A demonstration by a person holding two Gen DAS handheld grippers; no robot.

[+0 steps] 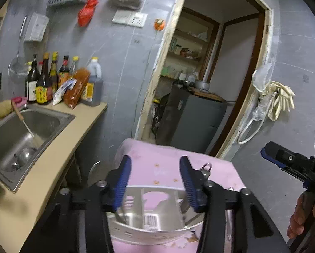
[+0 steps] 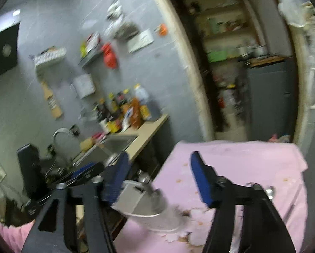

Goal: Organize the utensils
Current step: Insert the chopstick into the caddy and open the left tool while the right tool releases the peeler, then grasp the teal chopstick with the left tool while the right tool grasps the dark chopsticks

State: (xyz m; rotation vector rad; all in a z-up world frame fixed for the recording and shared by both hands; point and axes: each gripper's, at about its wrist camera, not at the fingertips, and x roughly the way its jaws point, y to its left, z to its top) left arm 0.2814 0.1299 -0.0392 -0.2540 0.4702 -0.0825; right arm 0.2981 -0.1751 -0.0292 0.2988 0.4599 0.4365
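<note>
With both claws parted and nothing between the pads, this looks like the gap between placements: something may have just gone into the holder, and the next utensil is yet to be fetched.

Holder: shiny metal caddy with dividers and a barcode sticker, low centre of the left view, standing on the pink cloth. In the right view it's at lower centre-left, blurred.

Left claw: about half open, pads straddling the holder's rim from above, touching nothing as far as I can tell. Right claw: wider, empty, over the cloth just right of the holder; frame is smeared.

Utensils left: a spoon-like thing at right edge of the cloth, partly hidden behind the right finger. Next move, my guess: right claw drops to it and closes on the handle. Flat on cloth, so a low approach.
</note>
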